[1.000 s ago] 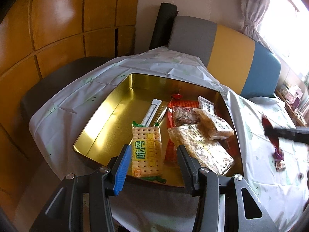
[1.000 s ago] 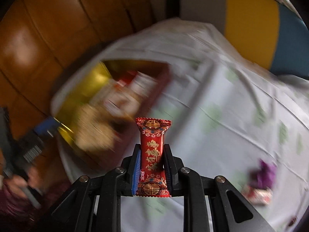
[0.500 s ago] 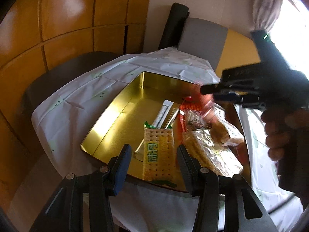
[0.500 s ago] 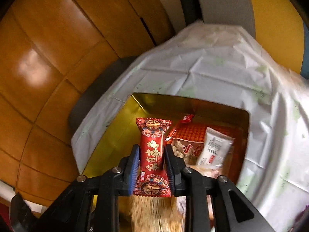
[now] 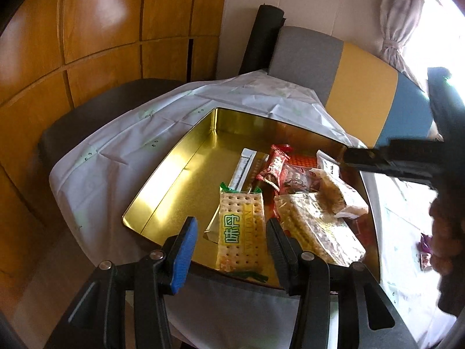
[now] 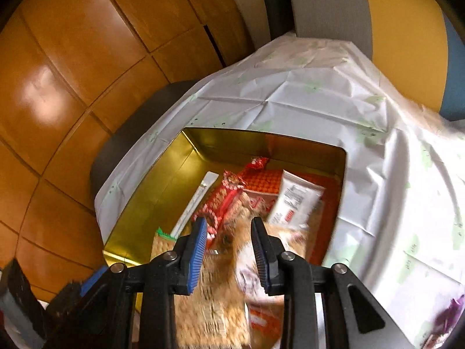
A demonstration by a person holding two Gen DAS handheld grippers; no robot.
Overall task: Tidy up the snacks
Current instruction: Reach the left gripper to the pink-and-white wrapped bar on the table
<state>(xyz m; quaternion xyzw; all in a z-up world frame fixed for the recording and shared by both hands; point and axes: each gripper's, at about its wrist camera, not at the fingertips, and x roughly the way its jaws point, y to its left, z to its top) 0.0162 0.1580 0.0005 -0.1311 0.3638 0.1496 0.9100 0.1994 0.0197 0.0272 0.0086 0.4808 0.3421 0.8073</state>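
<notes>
The red candy (image 5: 273, 166) lies in the gold tin (image 5: 162, 195), toward the tin's far side, resting across a long white sachet (image 5: 243, 166) and against the orange-red packs at the tin's right half. Nearer the tin's front edge sits the cracker pack (image 5: 241, 231) with green lettering, and to its right two clear bags of nutty snacks (image 5: 319, 226). Our right tool (image 6: 228, 234) hangs over the tin with its jaws parted a little and nothing between them, so we judge the candy as let go. Our left tool (image 5: 231, 237) hovers at the tin's front rim, jaws about half open and empty, framing the cracker pack without touching it. To finish this step well, we would lift the right tool straight up clear of the bags before swinging away, so no wrapper catches on the pads. More pieces wait on the bench right of the tin: a purple-wrapped sweet (image 5: 425, 242) and a small red one just beside it. We would fetch those next, approaching low and pinching each across its narrow middle.
</notes>
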